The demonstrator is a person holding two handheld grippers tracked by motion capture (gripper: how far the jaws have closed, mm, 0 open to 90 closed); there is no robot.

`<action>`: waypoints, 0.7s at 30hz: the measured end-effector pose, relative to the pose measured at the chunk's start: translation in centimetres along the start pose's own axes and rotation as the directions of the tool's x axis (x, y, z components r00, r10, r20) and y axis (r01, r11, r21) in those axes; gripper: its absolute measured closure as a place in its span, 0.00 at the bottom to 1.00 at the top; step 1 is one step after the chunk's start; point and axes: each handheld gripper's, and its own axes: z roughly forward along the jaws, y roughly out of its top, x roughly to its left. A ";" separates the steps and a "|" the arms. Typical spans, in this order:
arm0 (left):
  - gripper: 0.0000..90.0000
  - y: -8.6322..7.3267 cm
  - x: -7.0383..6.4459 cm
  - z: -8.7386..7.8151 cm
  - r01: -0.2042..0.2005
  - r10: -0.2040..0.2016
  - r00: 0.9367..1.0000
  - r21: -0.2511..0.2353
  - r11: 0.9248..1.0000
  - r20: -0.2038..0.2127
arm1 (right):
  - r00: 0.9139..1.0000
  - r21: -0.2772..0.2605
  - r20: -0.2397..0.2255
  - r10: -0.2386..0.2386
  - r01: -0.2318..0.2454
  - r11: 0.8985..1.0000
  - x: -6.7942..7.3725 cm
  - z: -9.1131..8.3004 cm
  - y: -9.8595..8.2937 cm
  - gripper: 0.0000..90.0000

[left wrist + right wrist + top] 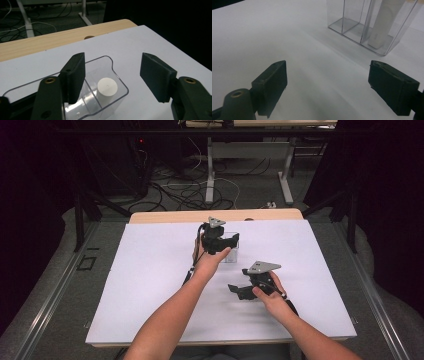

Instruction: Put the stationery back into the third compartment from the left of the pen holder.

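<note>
A clear plastic holder with divided compartments stands on the white sheet, far of centre. A white cylinder stands upright in one end compartment; the right gripper view shows it leaning slightly. My left gripper hovers just above the holder, open, jaws either side of the cylinder's top without touching it. In the high view the left gripper partly covers the holder. My right gripper is low over the sheet, nearer and to the right, open and empty, facing the holder.
The white sheet covers most of a wooden table, whose bare far edge shows. Behind it are metal desk legs and loose cables on the floor. Dark curtains flank both sides.
</note>
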 end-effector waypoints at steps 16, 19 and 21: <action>0.18 0.1 1.7 -5.2 0.014 -0.014 0.999 -0.014 1.000 0.031 | 1.000 -0.003 0.004 -0.008 0.008 1.000 -0.2 -0.1 0.0 0.17; 0.12 -0.4 2.0 -5.9 0.027 -0.027 1.000 -0.006 1.000 0.004 | 1.000 -0.003 0.009 -0.006 0.006 1.000 -0.2 0.0 0.0 0.17; 0.07 -0.9 2.4 -6.5 0.038 -0.038 0.999 -0.001 0.999 0.011 | 1.000 -0.004 0.011 0.005 -0.005 1.000 -0.1 0.0 -0.1 0.17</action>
